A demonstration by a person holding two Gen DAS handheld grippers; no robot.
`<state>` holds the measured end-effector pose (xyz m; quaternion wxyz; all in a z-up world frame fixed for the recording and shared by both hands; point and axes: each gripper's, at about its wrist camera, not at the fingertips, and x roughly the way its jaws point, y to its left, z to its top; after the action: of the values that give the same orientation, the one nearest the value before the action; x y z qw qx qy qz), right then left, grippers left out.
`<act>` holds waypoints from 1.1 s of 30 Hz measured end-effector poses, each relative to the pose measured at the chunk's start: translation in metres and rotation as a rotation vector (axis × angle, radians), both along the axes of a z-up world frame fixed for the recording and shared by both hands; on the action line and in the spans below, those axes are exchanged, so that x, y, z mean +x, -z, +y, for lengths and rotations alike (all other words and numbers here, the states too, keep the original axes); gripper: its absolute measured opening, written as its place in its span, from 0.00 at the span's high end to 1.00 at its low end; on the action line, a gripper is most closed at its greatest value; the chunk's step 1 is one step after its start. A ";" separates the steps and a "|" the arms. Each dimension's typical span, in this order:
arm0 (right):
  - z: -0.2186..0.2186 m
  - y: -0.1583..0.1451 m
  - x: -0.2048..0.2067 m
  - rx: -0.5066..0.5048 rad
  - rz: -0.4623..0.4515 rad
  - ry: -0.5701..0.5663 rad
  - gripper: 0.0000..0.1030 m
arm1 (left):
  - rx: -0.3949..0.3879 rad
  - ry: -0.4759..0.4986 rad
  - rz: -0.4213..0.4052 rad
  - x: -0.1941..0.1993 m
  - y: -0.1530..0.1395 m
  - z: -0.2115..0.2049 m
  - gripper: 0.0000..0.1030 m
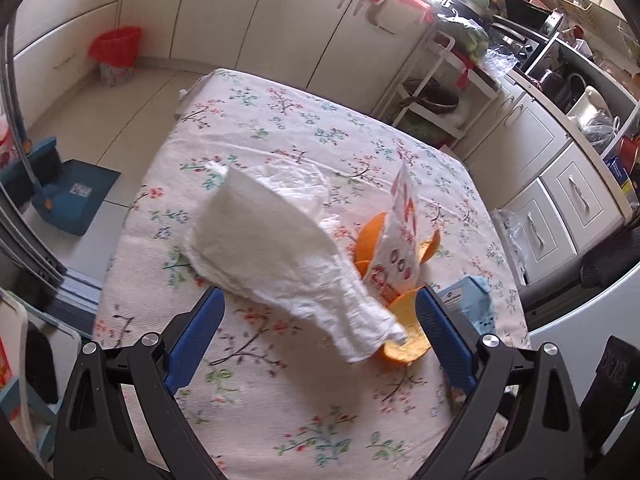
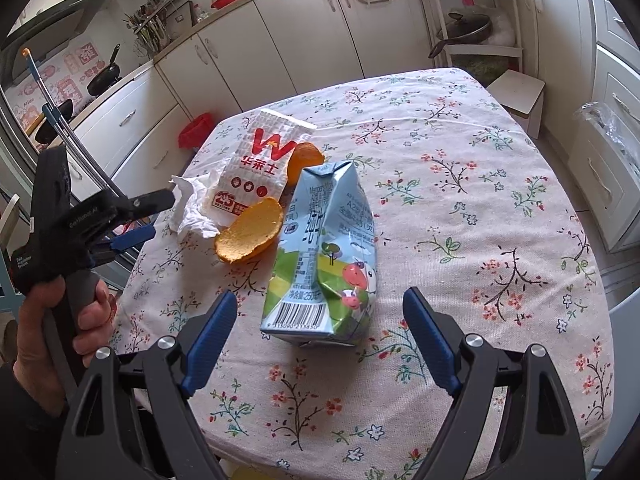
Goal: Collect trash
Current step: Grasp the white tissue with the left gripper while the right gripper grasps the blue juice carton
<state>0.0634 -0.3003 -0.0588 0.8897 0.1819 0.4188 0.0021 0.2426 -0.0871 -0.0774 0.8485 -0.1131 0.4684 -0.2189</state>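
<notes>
Bench (image 2: pixel 460 184) under floral cloth. Trash clustered mid-bench: crumpled white tissue (image 1: pixel 280 256), white-and-red paper bag (image 2: pixel 262 172) standing, orange peel (image 2: pixel 250 232) pieces touching it, crushed blue milk carton (image 2: pixel 324 256) just beside the peel. Left gripper (image 1: pixel 320 340) jaws wide apart, tissue and peel between them, no pad contact seen. Right gripper (image 2: pixel 320 340) wide open, empty, carton base between the blue fingers (image 2: pixel 210 340), untouched. Red-lined bin (image 1: pixel 116 54) on floor, well apart.

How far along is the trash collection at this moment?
Nothing looks collected. Tissue, wrapper, orange peels and milk carton all lie on the table. Left gripper open over the tissue; right gripper open, framing the carton. The red bin stands on the floor.
</notes>
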 end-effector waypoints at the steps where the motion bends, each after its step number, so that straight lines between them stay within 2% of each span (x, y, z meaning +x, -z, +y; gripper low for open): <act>1: 0.001 0.000 0.001 0.000 -0.001 -0.003 0.21 | 0.009 0.001 -0.002 0.001 -0.001 -0.007 0.11; 6: 0.001 0.001 0.006 -0.002 0.005 -0.011 0.21 | 0.104 -0.057 0.015 0.011 0.001 -0.028 0.13; 8: -0.001 0.002 0.007 0.002 0.006 -0.005 0.21 | 0.118 -0.069 0.045 0.015 0.007 -0.026 0.31; 9: -0.003 0.002 0.008 0.005 0.005 -0.001 0.21 | 0.119 -0.067 0.062 0.017 0.011 -0.023 0.36; 11: -0.005 0.003 0.009 0.012 0.007 0.002 0.21 | 0.104 -0.058 0.099 0.019 0.020 -0.014 0.58; 12: -0.005 0.002 0.009 0.014 0.007 0.001 0.21 | 0.099 -0.056 0.117 0.019 0.024 -0.009 0.63; 14: -0.004 0.002 0.010 0.012 0.007 -0.004 0.21 | 0.079 -0.053 0.129 0.015 0.028 0.002 0.80; 17: -0.001 0.003 0.010 0.003 0.009 -0.009 0.21 | 0.074 -0.059 0.115 0.010 0.026 0.015 0.88; 22: 0.003 0.008 0.014 -0.018 0.019 -0.001 0.21 | 0.059 -0.053 0.070 -0.002 0.013 0.028 0.93; 30: 0.014 0.017 0.023 -0.050 0.042 -0.009 0.22 | 0.055 0.022 -0.084 -0.039 -0.029 0.026 0.93; 33: 0.015 0.018 0.024 -0.053 0.047 -0.016 0.34 | 0.088 0.055 -0.128 -0.057 -0.037 0.020 0.93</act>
<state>0.0873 -0.2849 -0.0771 0.8840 0.1548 0.4411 -0.0060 0.1860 -0.0676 -0.0406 0.8745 -0.0483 0.4253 -0.2282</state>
